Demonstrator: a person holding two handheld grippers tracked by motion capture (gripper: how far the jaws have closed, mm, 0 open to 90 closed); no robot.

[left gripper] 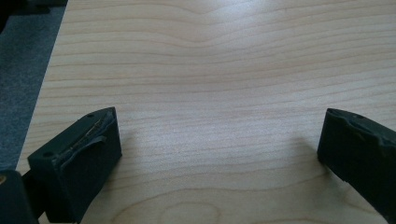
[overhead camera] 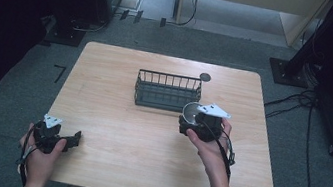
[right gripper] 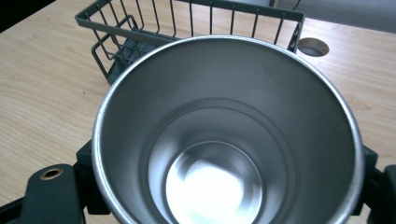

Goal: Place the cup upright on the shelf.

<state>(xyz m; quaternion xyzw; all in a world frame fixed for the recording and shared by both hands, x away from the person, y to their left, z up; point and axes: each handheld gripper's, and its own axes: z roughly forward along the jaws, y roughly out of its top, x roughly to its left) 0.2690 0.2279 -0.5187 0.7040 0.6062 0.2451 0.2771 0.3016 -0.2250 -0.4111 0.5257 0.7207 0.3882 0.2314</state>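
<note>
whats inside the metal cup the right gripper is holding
Nothing: the metal cup shows a bare, shiny floor and clean walls. Its outside is mostly hidden, held in the right gripper.

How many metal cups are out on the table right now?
1. The steel cup sits clamped in the right gripper, just in front of the empty wire basket. None looks hidden.

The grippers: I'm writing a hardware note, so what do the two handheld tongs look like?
Both are black, blocky handheld units. The left gripper and right gripper each carry a pale grey three-cornered plate on top and trail a black cable past the wrist. The left one's fingers are thick dark blocks with worn pad edges. No sleeves are visible.
</note>
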